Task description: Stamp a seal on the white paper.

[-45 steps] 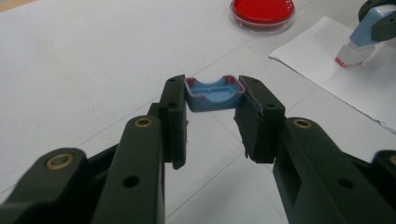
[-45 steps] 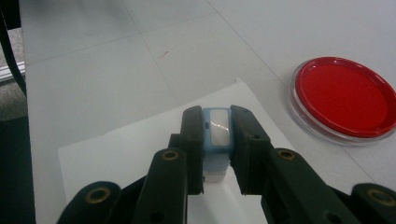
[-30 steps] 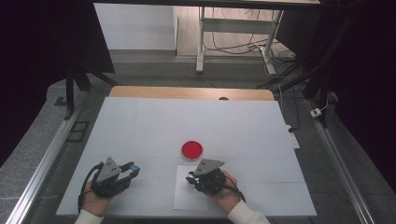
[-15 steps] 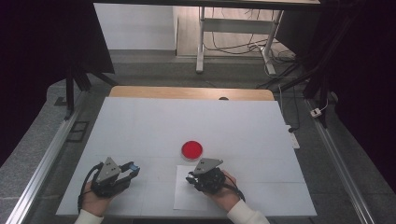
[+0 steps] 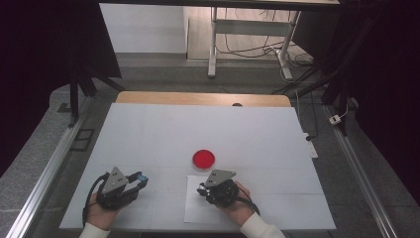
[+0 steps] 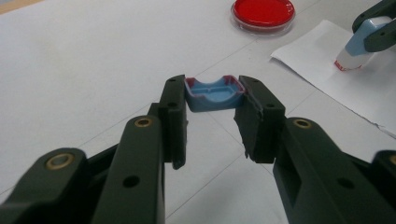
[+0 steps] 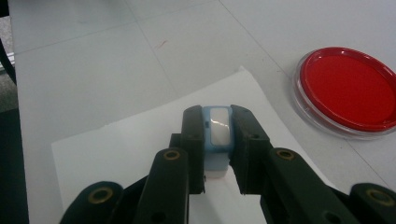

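A: High view, status? Left gripper (image 6: pixel 212 116) is clamped on the blue cap (image 6: pixel 214 94), already off; right gripper (image 7: pixel 218 140) is clamped on the stamp (image 7: pixel 217 135) above the paper (image 5: pixel 195 206).

B: Likely stamping remains. Stamp's long axis is tilted, red-edged end down toward the paper beside the red dish (image 5: pixel 204 158).

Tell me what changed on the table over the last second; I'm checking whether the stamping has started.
Hardly anything moved. The right tongs keep their grip on the blue stamp, held over the sheet of paper, and the left tongs still clamp the blue cap at the left. The red dish and the paper lie where they were.
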The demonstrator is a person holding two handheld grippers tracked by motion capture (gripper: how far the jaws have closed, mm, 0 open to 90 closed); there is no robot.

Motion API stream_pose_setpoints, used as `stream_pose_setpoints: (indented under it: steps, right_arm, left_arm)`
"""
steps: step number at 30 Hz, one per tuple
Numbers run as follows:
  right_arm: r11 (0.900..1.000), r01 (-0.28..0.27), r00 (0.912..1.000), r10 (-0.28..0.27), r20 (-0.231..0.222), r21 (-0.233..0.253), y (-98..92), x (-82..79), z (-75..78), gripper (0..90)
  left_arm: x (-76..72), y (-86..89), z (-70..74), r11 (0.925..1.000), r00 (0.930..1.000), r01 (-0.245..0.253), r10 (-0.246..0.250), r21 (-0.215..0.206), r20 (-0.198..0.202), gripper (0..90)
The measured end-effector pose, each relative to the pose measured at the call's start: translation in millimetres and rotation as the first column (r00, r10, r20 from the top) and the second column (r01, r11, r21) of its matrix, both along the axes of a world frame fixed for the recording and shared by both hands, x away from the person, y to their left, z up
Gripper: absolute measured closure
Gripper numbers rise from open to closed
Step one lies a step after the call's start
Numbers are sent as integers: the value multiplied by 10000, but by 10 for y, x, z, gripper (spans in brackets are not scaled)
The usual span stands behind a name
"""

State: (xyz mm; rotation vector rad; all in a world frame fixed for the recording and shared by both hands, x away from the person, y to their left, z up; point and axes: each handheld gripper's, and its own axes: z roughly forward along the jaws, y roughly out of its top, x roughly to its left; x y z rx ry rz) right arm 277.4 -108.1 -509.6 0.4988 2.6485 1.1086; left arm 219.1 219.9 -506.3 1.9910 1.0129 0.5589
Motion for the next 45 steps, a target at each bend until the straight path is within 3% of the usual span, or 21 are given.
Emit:
stream_pose_setpoints:
  steps: [11,13,20,32,41,45]
  right_arm:
    - [9999,56,10000,-55,-48,132,-10,0,-4,767]
    - [10000,6,10000,-5,76,-84,-9,-5,7,766]
    - [10000,-83,9986,86,525,-54,7,-53,-2,763]
    - [9964,186,9998,-181,-73,823,-79,-1,0,759]
    - [9945,225,9993,-192,-331,1024,-92,43,0,759]
    - [9829,479,9965,-348,-758,1777,-166,91,81,759]
  left_arm:
    - [7,19,-4,10000,10000,-18,18,-26,-3,642]
    - [10,20,-7,10000,10000,-15,15,-19,-4,642]
    - [26,29,-3,10000,10000,-7,7,-79,-8,642]
    - [119,2,-39,9997,9997,211,-213,-73,-153,642]
    - [61,69,-36,9999,9999,42,-43,-120,-126,642]
    - [28,96,-26,9998,10000,38,-39,-188,-71,642]
